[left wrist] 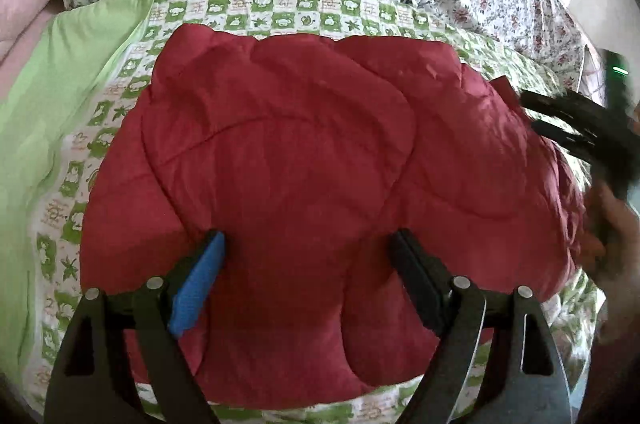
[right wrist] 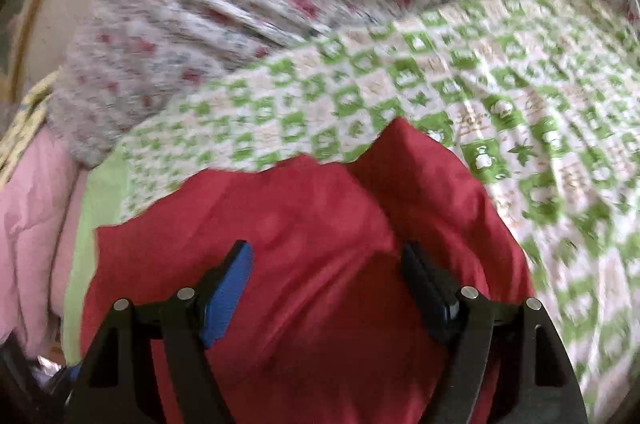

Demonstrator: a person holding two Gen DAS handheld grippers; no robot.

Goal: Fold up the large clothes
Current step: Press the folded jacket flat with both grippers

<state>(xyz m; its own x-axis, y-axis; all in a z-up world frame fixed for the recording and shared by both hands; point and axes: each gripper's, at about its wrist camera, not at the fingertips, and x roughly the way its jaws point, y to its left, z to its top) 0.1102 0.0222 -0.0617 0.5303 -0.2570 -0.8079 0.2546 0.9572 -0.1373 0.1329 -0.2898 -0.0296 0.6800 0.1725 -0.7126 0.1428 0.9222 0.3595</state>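
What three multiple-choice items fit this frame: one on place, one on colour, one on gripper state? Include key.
1. Where does the red padded garment lie?
A. on the green-and-white patterned sheet
B. on a wooden floor
C. in a basket

2. What colour is the pad on the left gripper's left-hand finger, seen in the left wrist view?
A. yellow
B. blue
C. white

3. How do the jaws of the right gripper stand?
A. clamped shut on a sleeve
B. shut with nothing between
C. wide apart, gripping nothing

Key: 1 A, the green print shows all round the garment's edges; 2 B, the blue pad lines the inside of that finger; 3 C, the fingers stand well apart above the red fabric with no fold pinched between them.
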